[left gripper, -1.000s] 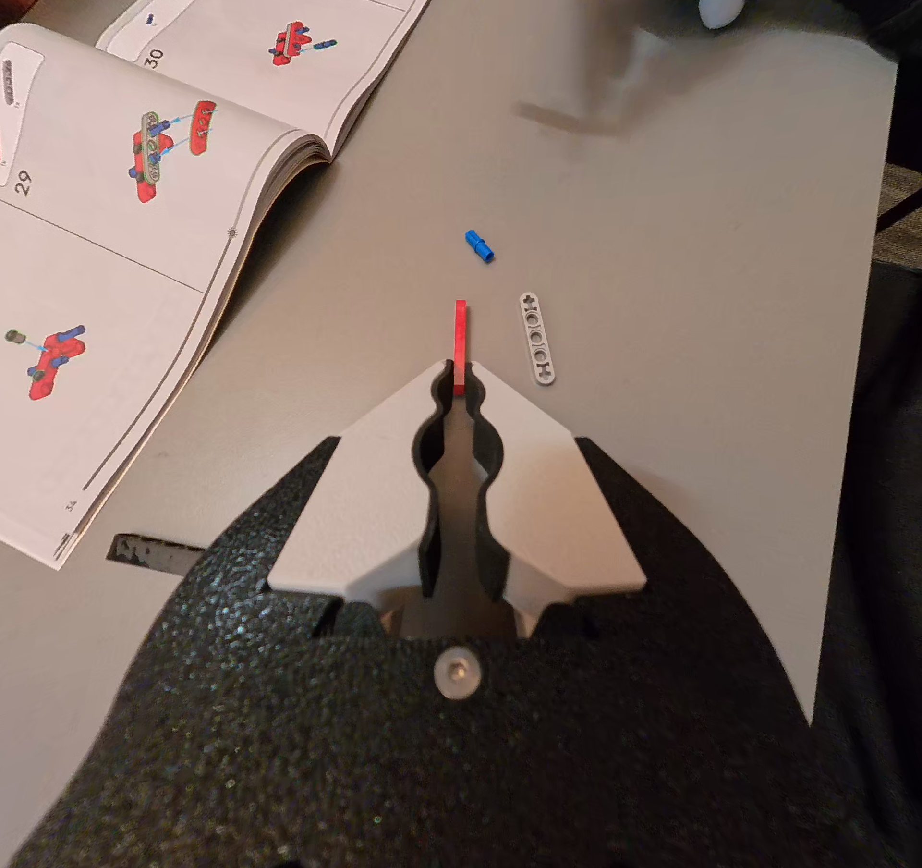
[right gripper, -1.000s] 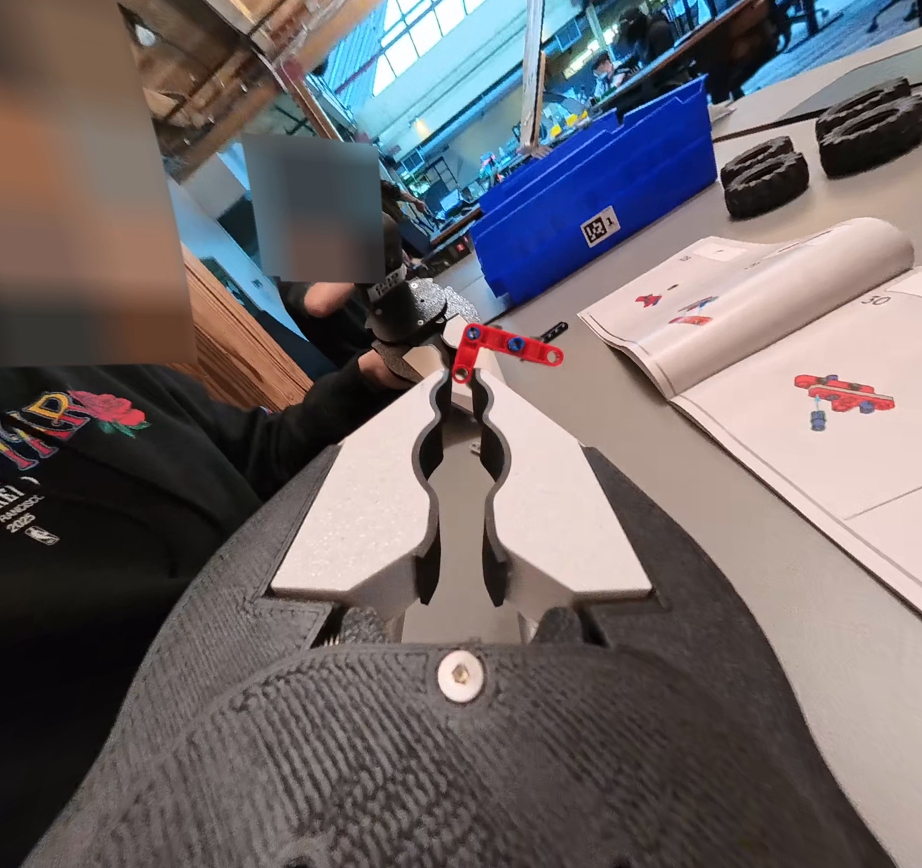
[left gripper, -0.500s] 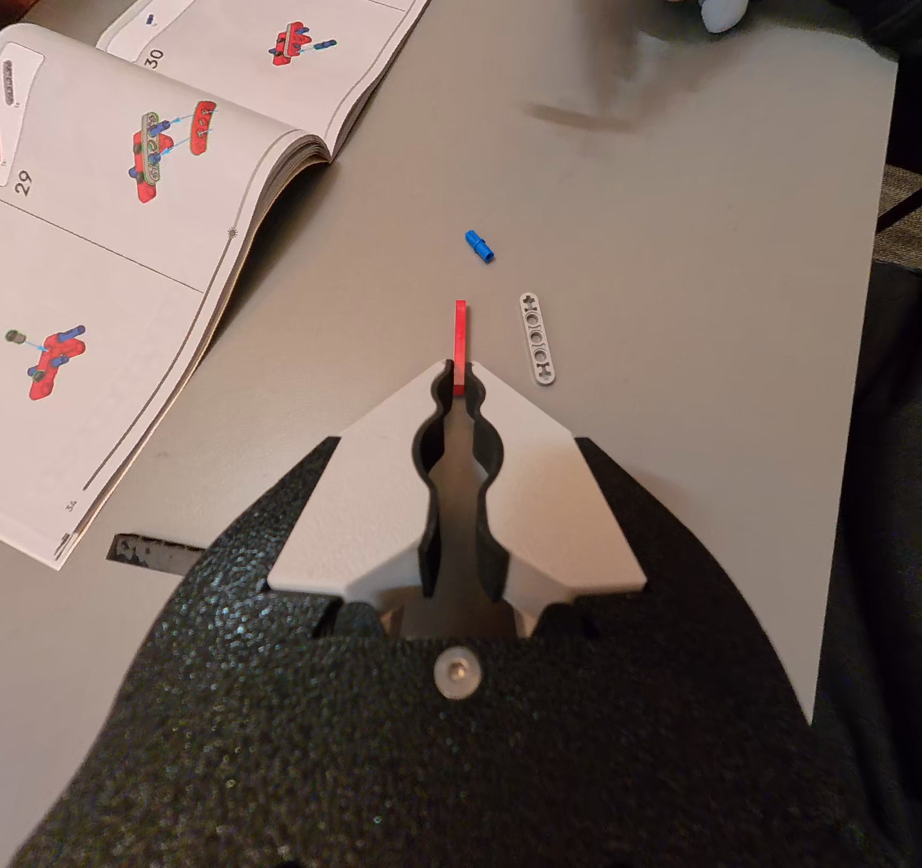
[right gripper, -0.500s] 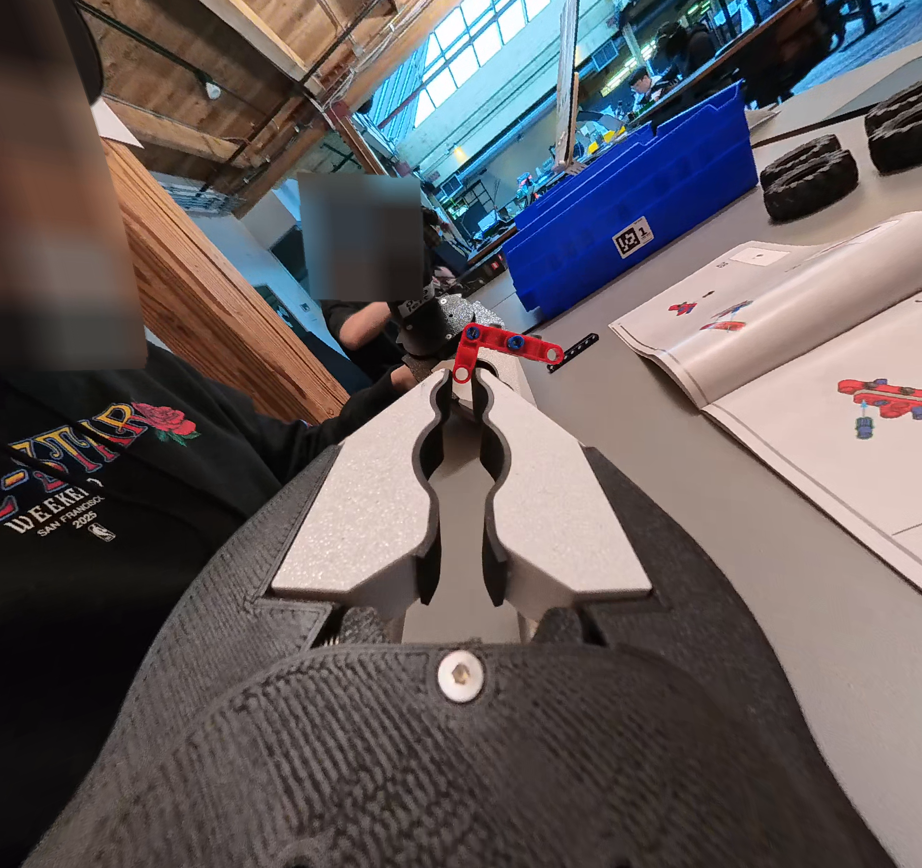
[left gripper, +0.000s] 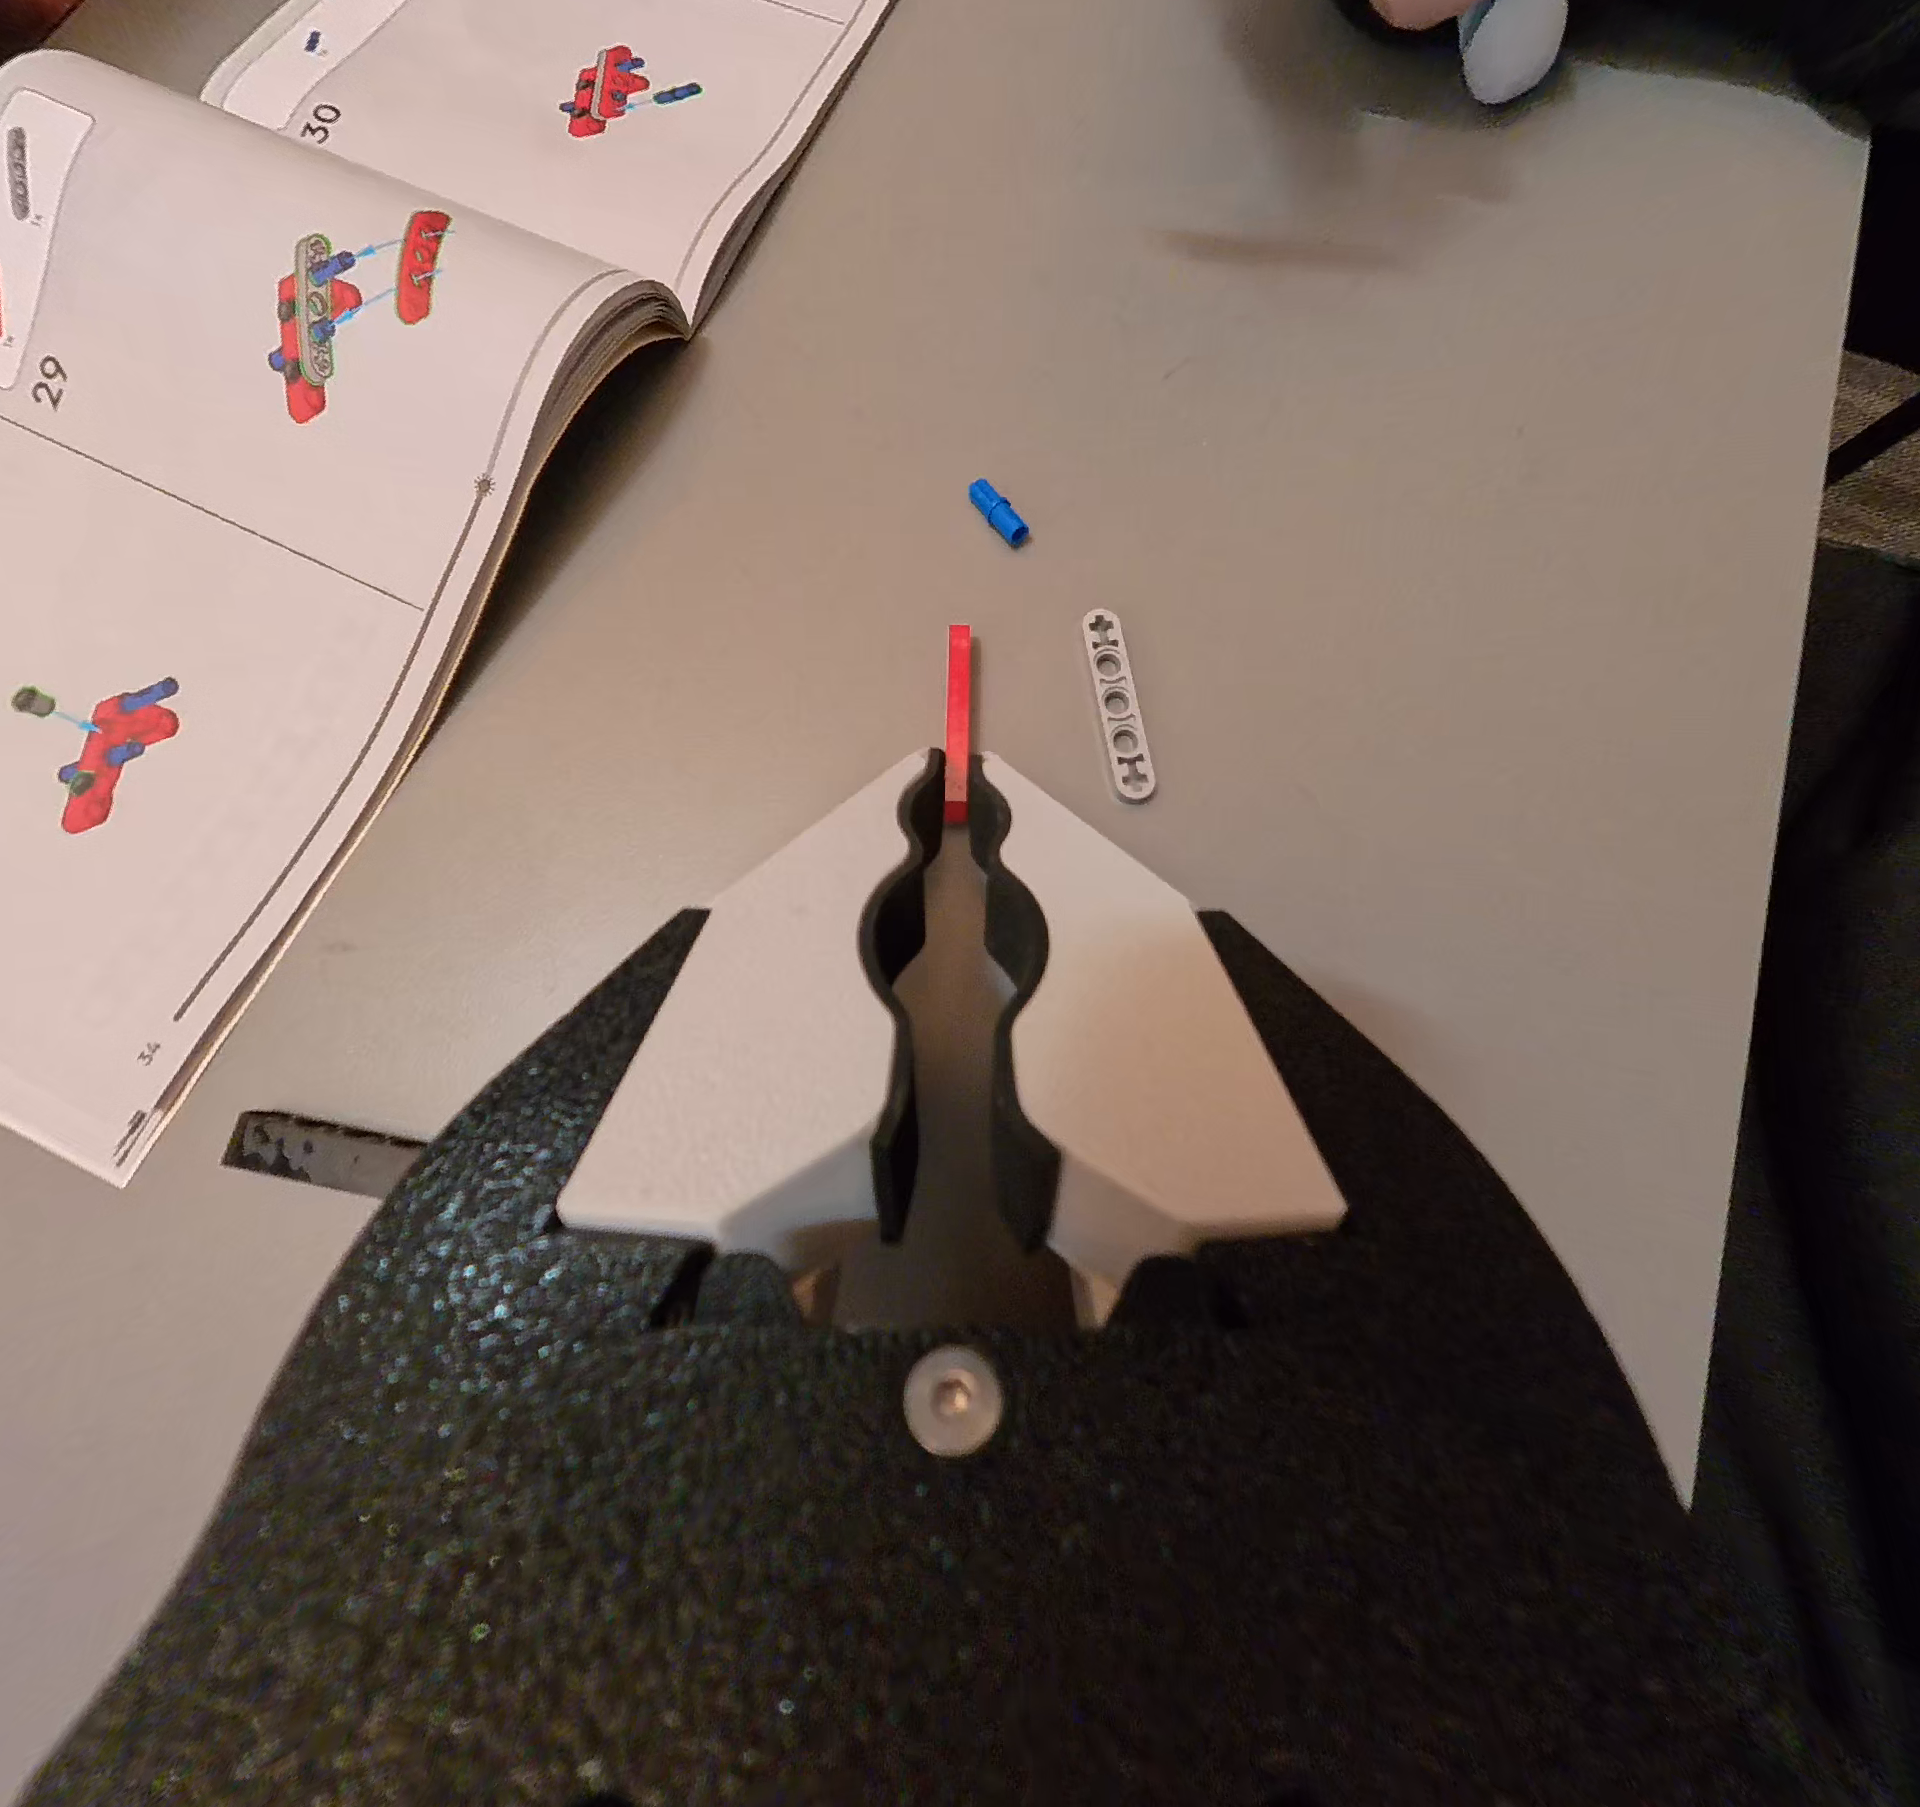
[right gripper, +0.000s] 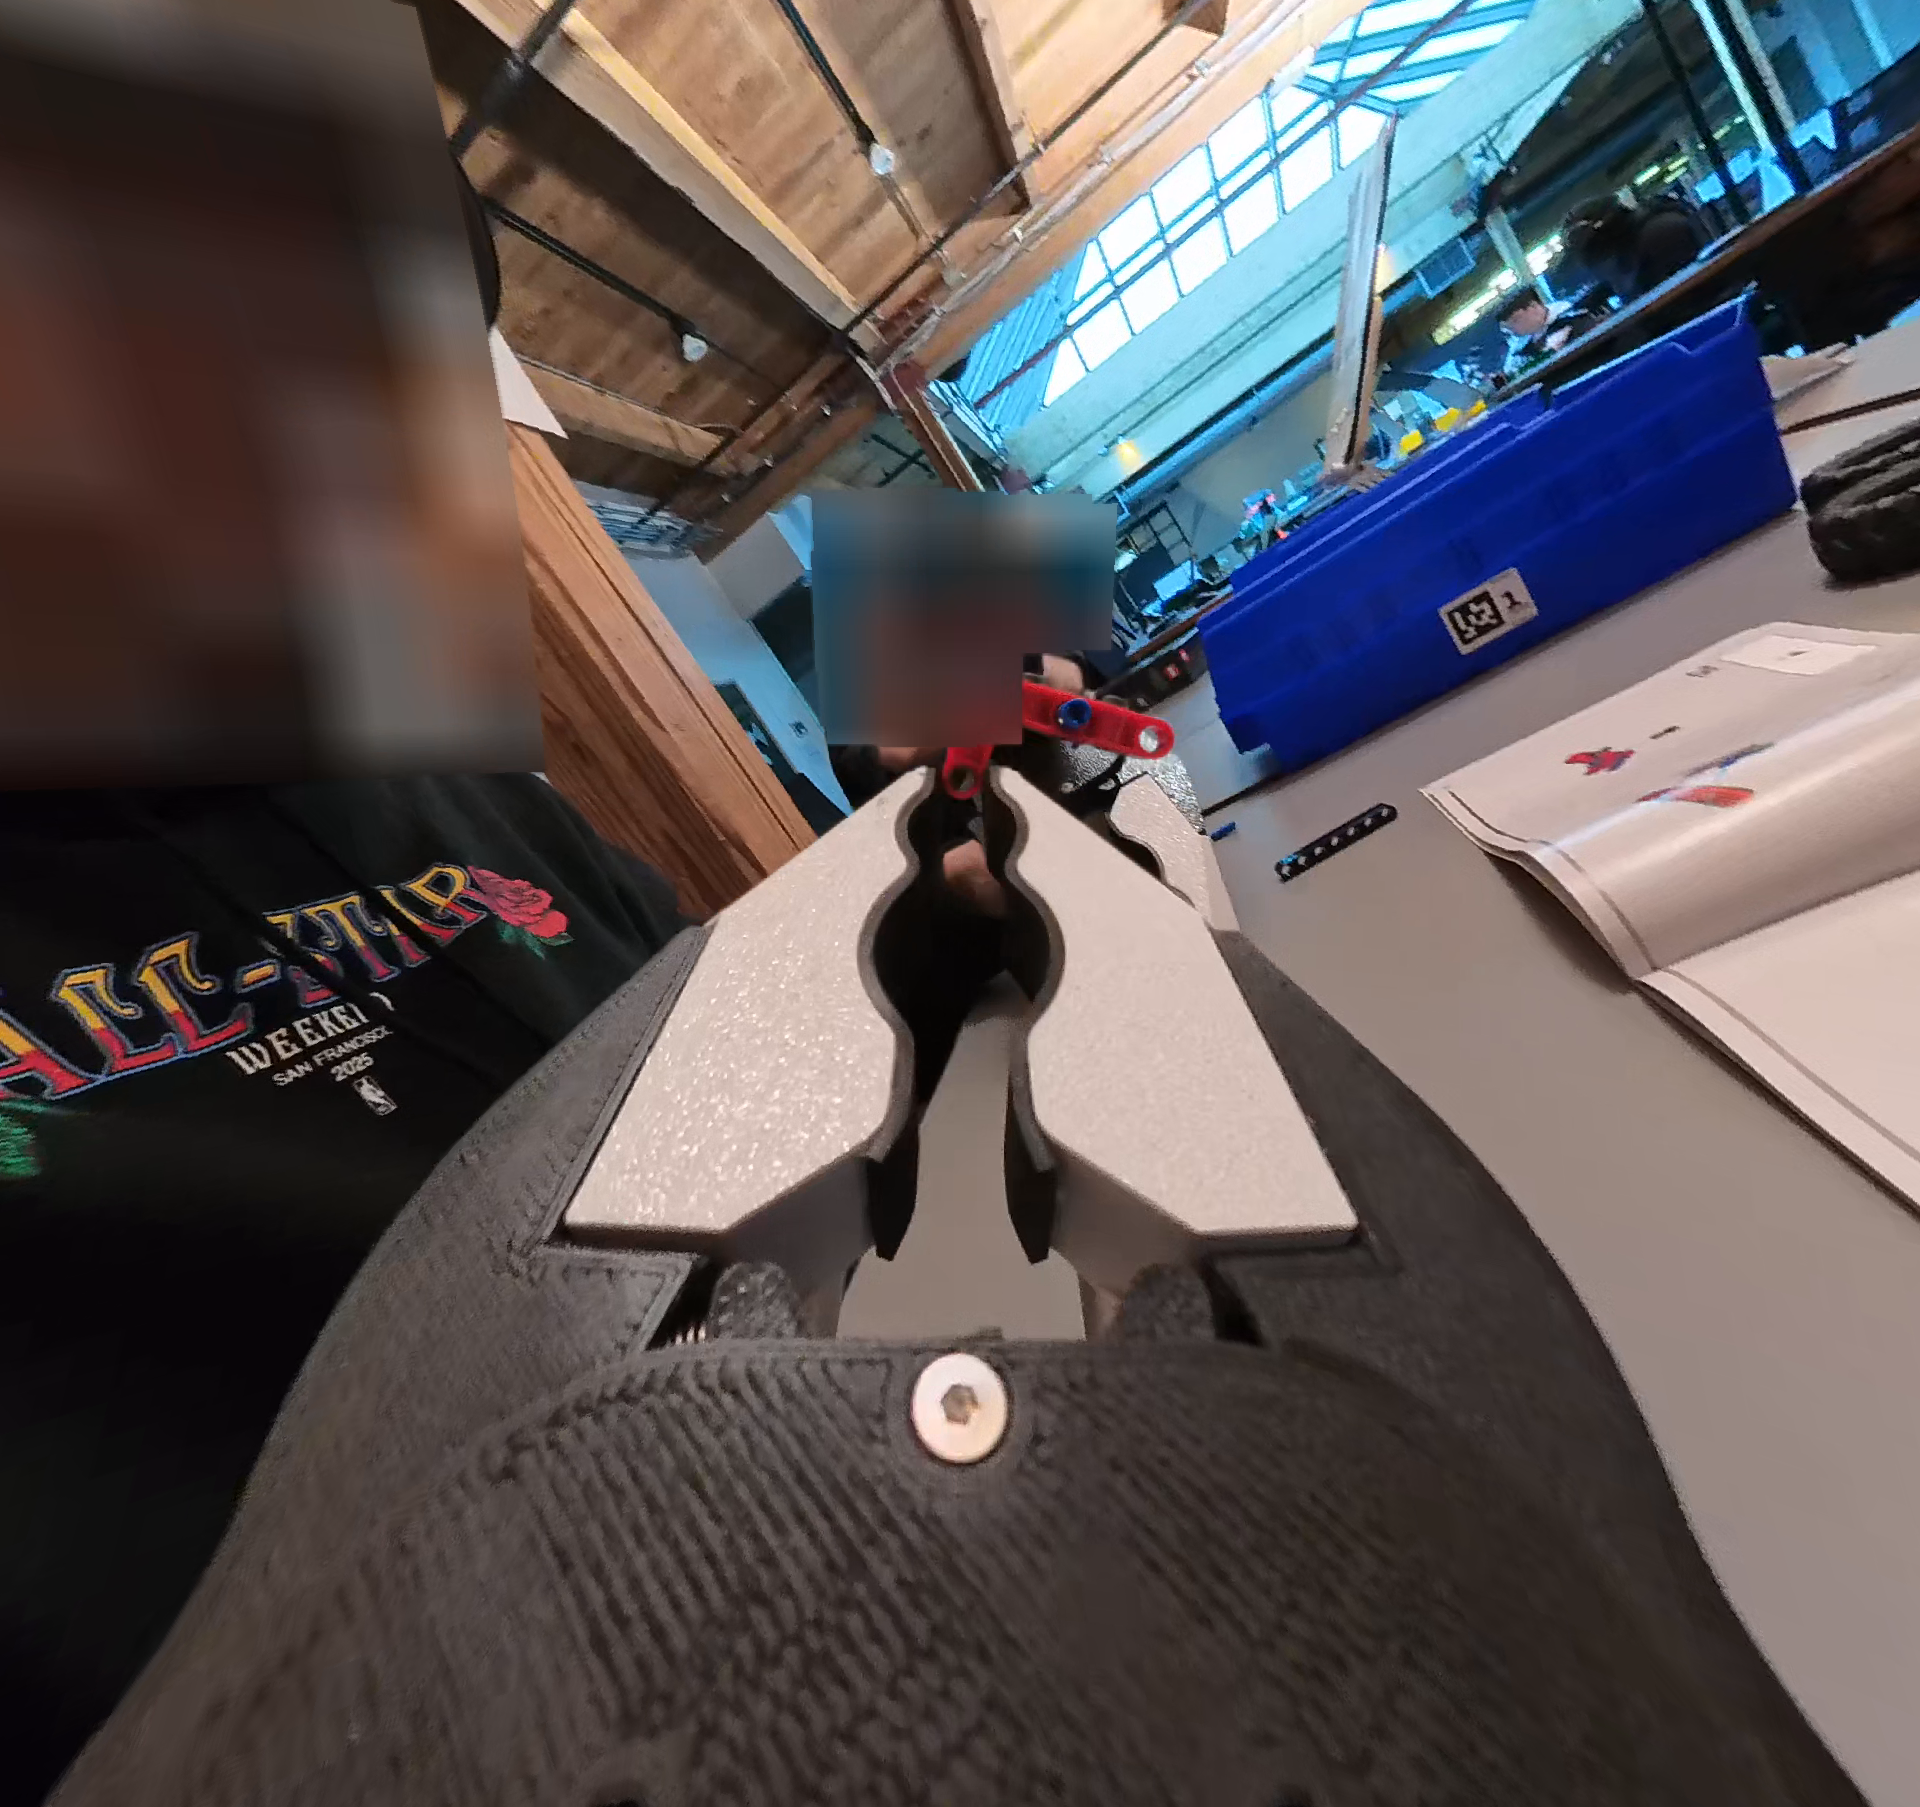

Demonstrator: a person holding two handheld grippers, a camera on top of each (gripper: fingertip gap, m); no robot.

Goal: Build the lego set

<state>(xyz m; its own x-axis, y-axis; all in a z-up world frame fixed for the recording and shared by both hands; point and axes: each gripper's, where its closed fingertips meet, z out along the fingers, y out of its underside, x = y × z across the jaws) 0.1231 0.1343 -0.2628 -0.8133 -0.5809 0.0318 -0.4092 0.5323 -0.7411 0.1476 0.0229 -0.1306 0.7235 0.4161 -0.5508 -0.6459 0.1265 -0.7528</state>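
Slippage threatened: the left gripper (left gripper: 958, 770) pinched a thin red beam (left gripper: 958, 708) edge-on by its end, while the right gripper (right gripper: 961, 783), closed, gripped a bent red liftarm (right gripper: 1081, 723) by one tip.

Far right on my grey table (right gripper: 1558, 1082) sits a blue bin (right gripper: 1507, 552); wooden ceiling beams (right gripper: 727, 74) and a bright skylight (right gripper: 1226, 230) stretch overhead.
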